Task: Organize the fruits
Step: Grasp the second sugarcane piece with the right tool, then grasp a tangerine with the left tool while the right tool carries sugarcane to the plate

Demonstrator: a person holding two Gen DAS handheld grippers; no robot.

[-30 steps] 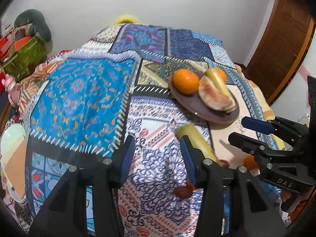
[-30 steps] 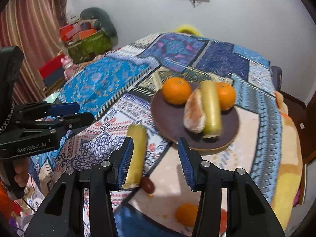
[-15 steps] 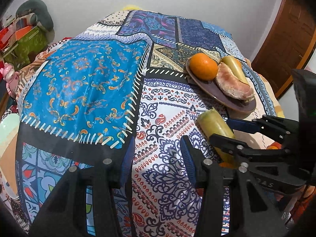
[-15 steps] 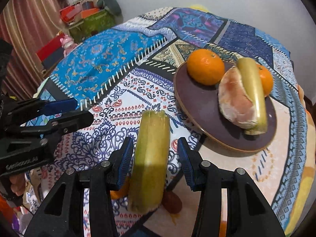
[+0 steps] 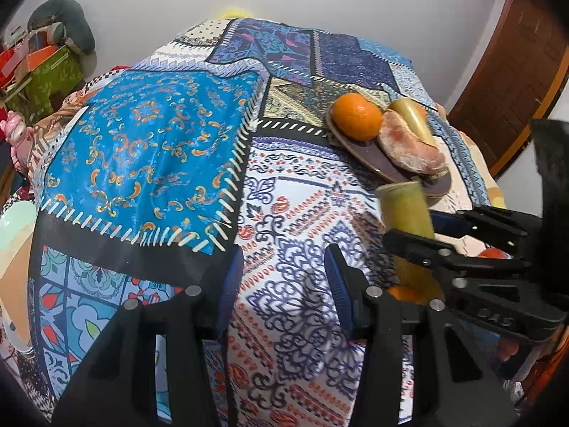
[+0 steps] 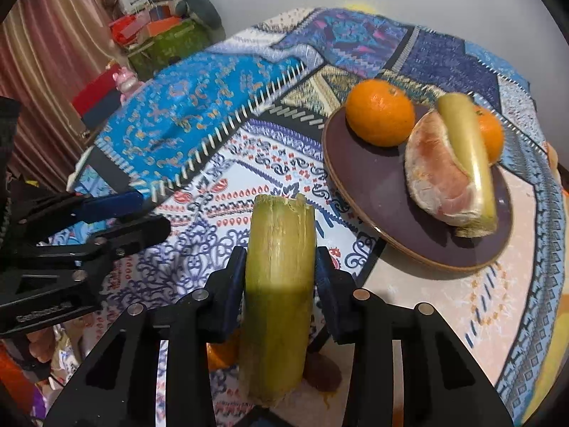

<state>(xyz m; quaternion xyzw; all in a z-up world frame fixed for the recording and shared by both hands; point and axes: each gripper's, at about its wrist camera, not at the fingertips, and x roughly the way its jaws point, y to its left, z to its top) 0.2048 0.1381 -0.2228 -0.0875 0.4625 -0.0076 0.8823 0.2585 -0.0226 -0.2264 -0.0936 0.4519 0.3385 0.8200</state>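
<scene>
Left gripper (image 5: 284, 277) hangs part-open, nothing betw. its blue pads, only patchwork tablecloth (image 5: 149, 149) ahead; to its right, right gripper (image 6: 281, 277) has just been closing and now pinches the green-yellow cut stalk piece (image 6: 281, 256), which a sec ago lay loose betw. wider jaws; round brown plate (image 6: 373, 185) w/ oranges sits ahead-right; stalk looks secured for transfer there.

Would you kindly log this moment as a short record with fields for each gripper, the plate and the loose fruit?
right gripper: its fingers have just been closing; pads now press both sides of the green stalk piece
left gripper: open, nothing between its fingers, over the patterned cloth
plate: two oranges, a peeled citrus half, another green stalk piece
loose fruit: an orange beside the held piece
</scene>
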